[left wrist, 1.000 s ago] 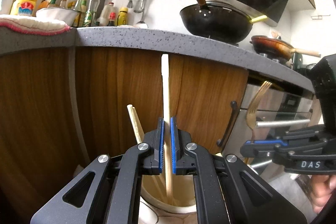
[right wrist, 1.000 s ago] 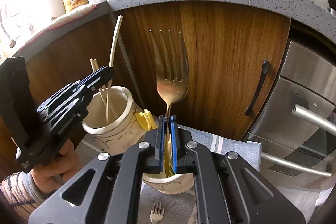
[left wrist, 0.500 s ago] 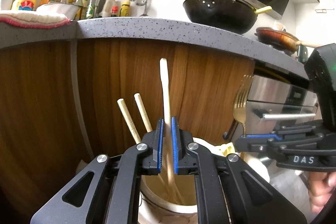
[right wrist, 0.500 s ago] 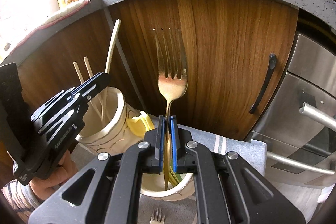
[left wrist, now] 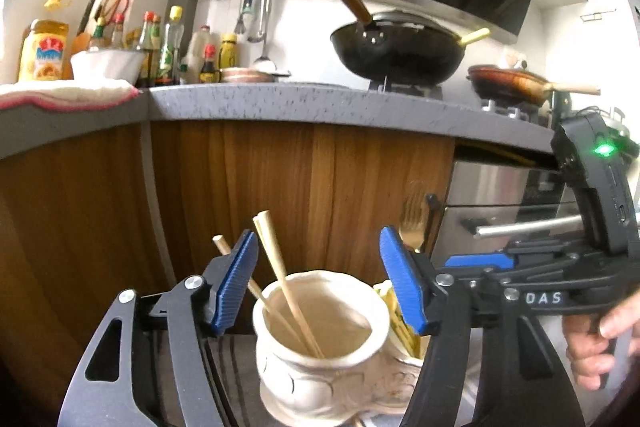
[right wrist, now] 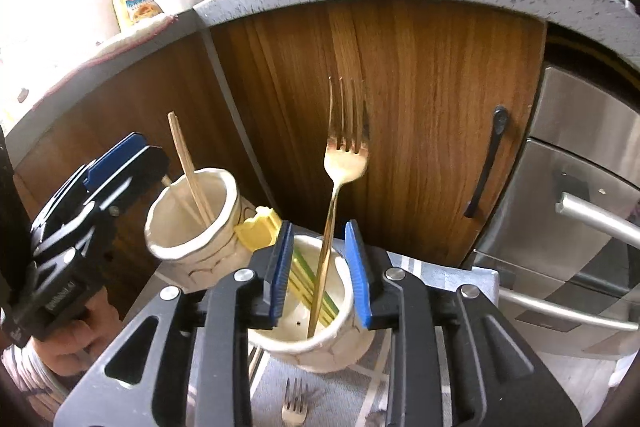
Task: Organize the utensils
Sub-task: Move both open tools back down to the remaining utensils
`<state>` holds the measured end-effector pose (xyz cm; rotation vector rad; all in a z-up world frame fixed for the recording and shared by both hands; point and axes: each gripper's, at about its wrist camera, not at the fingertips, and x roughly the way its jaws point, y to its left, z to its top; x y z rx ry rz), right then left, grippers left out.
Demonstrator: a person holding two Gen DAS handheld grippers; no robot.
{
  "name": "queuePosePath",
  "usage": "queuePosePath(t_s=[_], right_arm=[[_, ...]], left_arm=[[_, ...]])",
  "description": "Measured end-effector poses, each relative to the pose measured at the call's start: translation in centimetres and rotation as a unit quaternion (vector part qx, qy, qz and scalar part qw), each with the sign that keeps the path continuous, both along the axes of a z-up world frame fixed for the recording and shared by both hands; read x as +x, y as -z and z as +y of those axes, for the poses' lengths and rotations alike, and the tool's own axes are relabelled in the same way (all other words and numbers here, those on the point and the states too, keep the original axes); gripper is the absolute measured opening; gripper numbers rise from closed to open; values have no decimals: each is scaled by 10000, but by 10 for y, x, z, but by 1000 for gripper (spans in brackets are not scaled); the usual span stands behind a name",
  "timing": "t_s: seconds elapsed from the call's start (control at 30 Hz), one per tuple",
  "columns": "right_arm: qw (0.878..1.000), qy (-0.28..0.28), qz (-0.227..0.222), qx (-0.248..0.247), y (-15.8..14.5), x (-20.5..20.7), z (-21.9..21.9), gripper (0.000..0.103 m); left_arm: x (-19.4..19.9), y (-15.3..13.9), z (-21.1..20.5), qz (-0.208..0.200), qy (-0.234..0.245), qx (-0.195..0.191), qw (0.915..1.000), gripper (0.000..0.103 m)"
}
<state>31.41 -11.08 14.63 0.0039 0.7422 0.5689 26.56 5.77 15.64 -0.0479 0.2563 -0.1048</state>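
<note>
My left gripper (left wrist: 318, 283) is open above a cream ceramic pot (left wrist: 320, 379) that holds wooden chopsticks (left wrist: 280, 267) leaning left. My right gripper (right wrist: 320, 267) is open around a gold fork (right wrist: 340, 163), which stands tines up in a second cream pot (right wrist: 312, 347) with yellow and green utensils (right wrist: 304, 275). The chopstick pot (right wrist: 192, 227) and the left gripper (right wrist: 80, 223) show at left in the right wrist view. The right gripper (left wrist: 472, 267) shows at right in the left wrist view.
Another fork (right wrist: 294, 403) lies on the grey striped cloth (right wrist: 344, 395) under the pots. A wooden cabinet (right wrist: 400, 115) and a steel oven (right wrist: 580, 227) stand close behind. The grey counter (left wrist: 320, 103) above carries a wok (left wrist: 396, 47) and bottles.
Both grippers have opened. The chopstick dropped from the left gripper into its pot. The fork slid down from the right gripper into the second pot and leans free.
</note>
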Motion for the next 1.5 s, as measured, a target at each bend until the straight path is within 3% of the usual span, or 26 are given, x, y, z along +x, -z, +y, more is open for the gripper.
queuePosePath(t_s=[0.23,0.43,0.53,0.8,1.1,1.23,1.37,1.5], right_arm=[[9999,5,-1,-127,17,-45,-29,31],[9968,73,369,-706,70,-69,-43,31],[9949,84,531,-859,88,-73,-47,31],[9918,105,662,-1084,119,-83,-53,31],[9894,216,709,-1252,139,-75,-52,32],[9890,204,658,-1310,143,-72,-49,38],[9898,167,651,-1256,144,-70,-46,40],[9900,113,559,-1287,145,-72,-40,40]], left_arm=[[-43,2,2,-116,-18,30,9999,69],[-64,38,-2,548,24,86,9985,69],[-64,69,-6,1214,59,66,9926,69],[-66,124,-30,2184,246,387,9748,54],[-63,142,-49,2583,303,778,9624,47],[-59,147,-57,2756,344,970,9558,46],[-56,151,-57,2904,410,1051,9502,37],[-58,151,-58,2902,515,1193,9481,17]])
